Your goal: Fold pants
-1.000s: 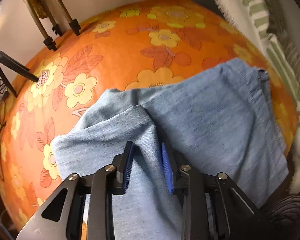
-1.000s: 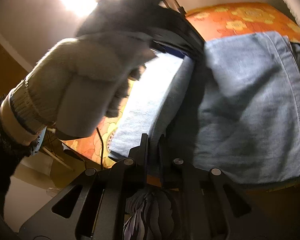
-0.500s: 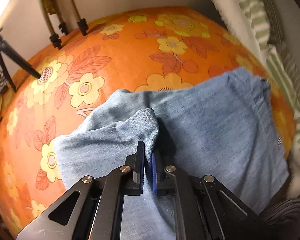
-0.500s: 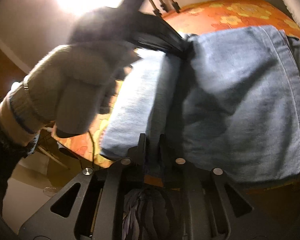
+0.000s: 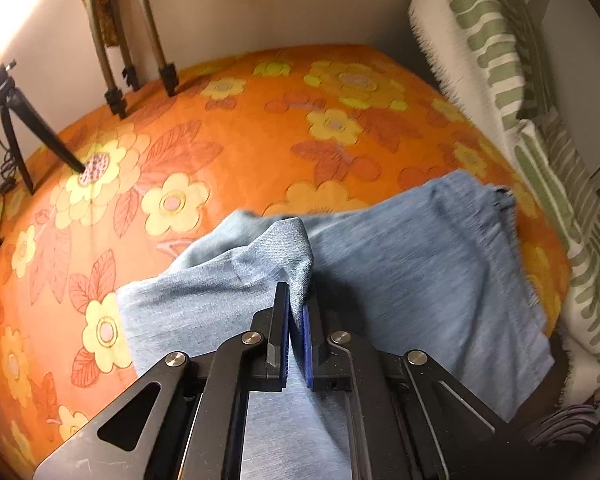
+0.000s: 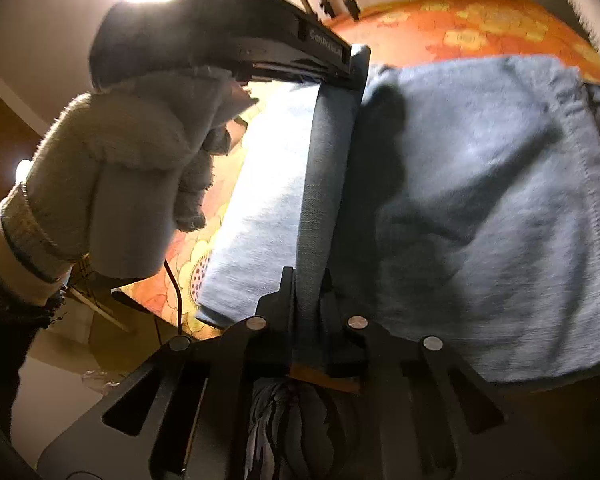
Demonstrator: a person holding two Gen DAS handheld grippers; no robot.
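a: what's the biggest thing here?

b: the orange cloth (image 5: 240, 140) with yellow flowers and red leaves. it covers the whole surface, and it shows again at the top of the right wrist view.

a: and the pants?

b: the pants (image 5: 412, 280) are light blue denim, lying on the near right part of that cloth. most of the fabric lies flat. a folded ridge of it rises along the near left side, and in the right wrist view that ridge runs as a taut band between the two grippers.

a: what's along the right edge?

b: a white blanket (image 5: 500, 64) with green stripes and a fringed edge, just beside the cloth. the far corner of the pants ends near it.

a: anything at the back?

b: tripod legs (image 5: 148, 44) stand on the far left of the cloth against the wall, with a small black tripod (image 5: 16, 120) further left.

a: the hand?

b: a gloved left hand (image 6: 120, 184), pale and fuzzy, holds the left gripper (image 5: 296, 320). its jaws are pinched together on a peak of the pants.

a: and the other?

b: the right gripper (image 6: 308, 300) has its jaws clamped on the near end of the same ridge. the fabric there is in shadow, so how many layers it holds i can't tell.
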